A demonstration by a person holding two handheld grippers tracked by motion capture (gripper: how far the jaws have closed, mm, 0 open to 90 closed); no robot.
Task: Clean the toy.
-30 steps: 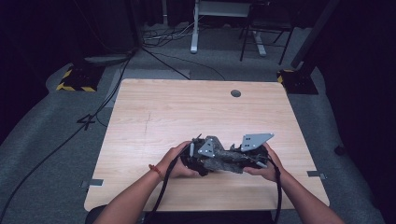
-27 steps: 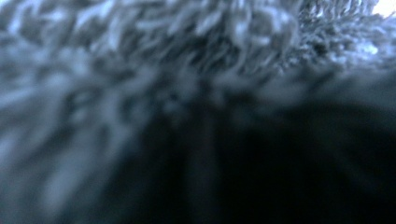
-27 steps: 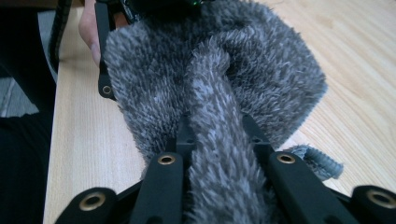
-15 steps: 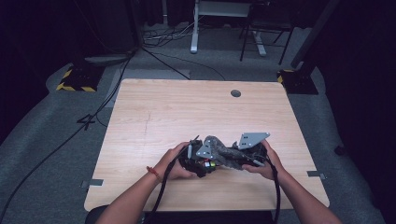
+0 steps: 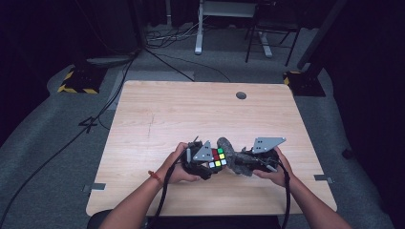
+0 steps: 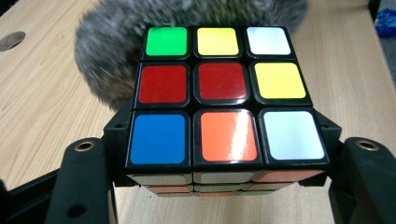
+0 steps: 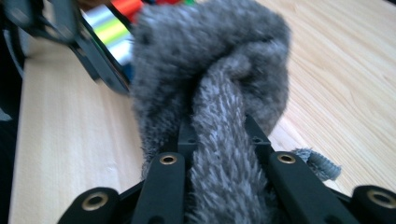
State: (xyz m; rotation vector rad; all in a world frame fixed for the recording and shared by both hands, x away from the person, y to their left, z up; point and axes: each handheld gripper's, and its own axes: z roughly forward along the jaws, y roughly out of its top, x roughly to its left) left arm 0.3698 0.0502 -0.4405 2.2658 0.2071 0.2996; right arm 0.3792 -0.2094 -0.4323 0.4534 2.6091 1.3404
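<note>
Your left hand-held gripper (image 5: 203, 164) has its jaws closed on a puzzle cube (image 6: 224, 102), clamping it from both sides. In the left gripper view the two black jaws hug the cube's lower corners, and the face turned to the camera reads green, yellow, white along the far row, red, red, yellow across the middle, and blue, orange, white nearest you.

Your right hand-held gripper (image 5: 255, 164) is closed on a grey fuzzy cloth (image 7: 215, 107). A thick fold of it runs up between the jaws, and the rest bunches into a rounded wad past their tips.

In the high view the cloth (image 5: 232, 157) sits between your two grippers and presses against the cube's (image 5: 218, 159) right side. In the left gripper view the same cloth (image 6: 107, 56) shows as a blurred grey mass behind the cube.

All of this is over the near part of the wooden counter (image 5: 191, 114), close to its front edge and a little right of centre.
</note>
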